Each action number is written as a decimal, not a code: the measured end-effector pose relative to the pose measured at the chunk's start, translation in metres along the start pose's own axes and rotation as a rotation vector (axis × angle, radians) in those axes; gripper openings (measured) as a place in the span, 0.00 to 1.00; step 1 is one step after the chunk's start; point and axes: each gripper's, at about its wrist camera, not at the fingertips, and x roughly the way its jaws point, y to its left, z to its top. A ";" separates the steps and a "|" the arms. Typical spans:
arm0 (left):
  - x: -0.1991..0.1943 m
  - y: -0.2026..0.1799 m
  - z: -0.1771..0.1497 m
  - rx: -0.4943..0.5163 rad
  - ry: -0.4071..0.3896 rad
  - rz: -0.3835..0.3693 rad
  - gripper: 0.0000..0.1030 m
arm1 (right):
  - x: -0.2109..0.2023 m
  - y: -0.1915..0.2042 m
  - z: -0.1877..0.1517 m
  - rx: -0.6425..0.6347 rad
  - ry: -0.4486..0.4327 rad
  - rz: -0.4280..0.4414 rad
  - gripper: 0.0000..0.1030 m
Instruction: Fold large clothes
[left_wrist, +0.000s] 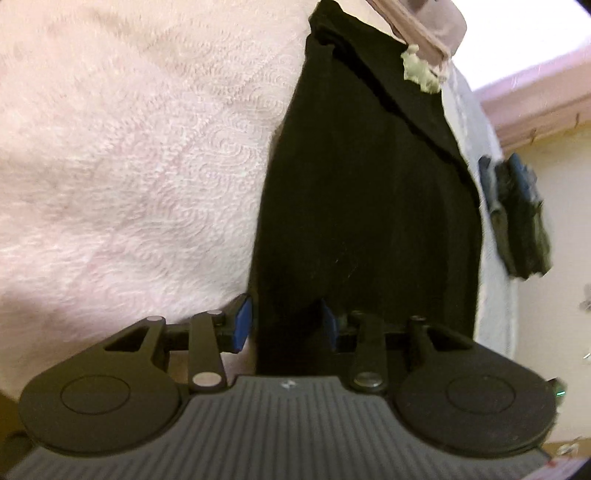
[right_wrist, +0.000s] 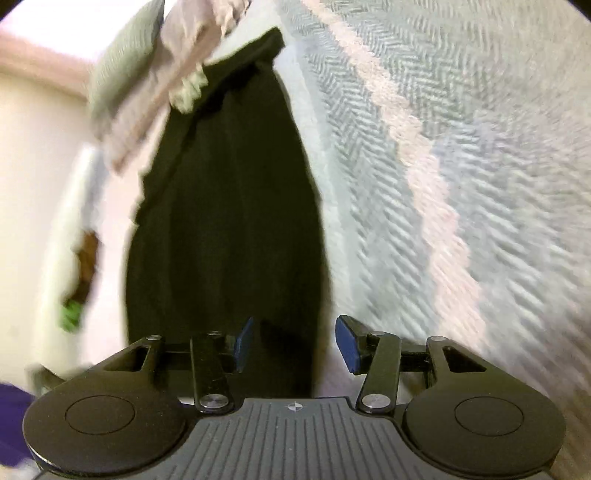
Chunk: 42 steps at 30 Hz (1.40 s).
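black garment (left_wrist: 369, 206), no legible writing

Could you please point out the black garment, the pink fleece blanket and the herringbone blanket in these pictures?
black garment (left_wrist: 369, 206), left wrist view, middle of the dark cloth.
pink fleece blanket (left_wrist: 129, 147), left wrist view, bare fuzzy surface.
herringbone blanket (right_wrist: 461, 129), right wrist view, grey woven stripe.

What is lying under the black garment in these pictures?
The black garment lies on a pink fluffy blanket on one side and a grey striped cover on the other. What is directly beneath it is hidden.
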 end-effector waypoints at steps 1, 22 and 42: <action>0.002 0.002 0.002 -0.006 0.000 -0.021 0.34 | 0.005 -0.003 0.004 0.014 0.006 0.030 0.44; 0.001 0.021 0.032 -0.039 -0.061 -0.122 0.34 | 0.017 -0.017 0.022 0.039 0.109 0.169 0.44; -0.005 -0.005 0.000 0.142 -0.036 -0.101 0.05 | 0.016 0.003 0.016 -0.030 0.112 0.241 0.05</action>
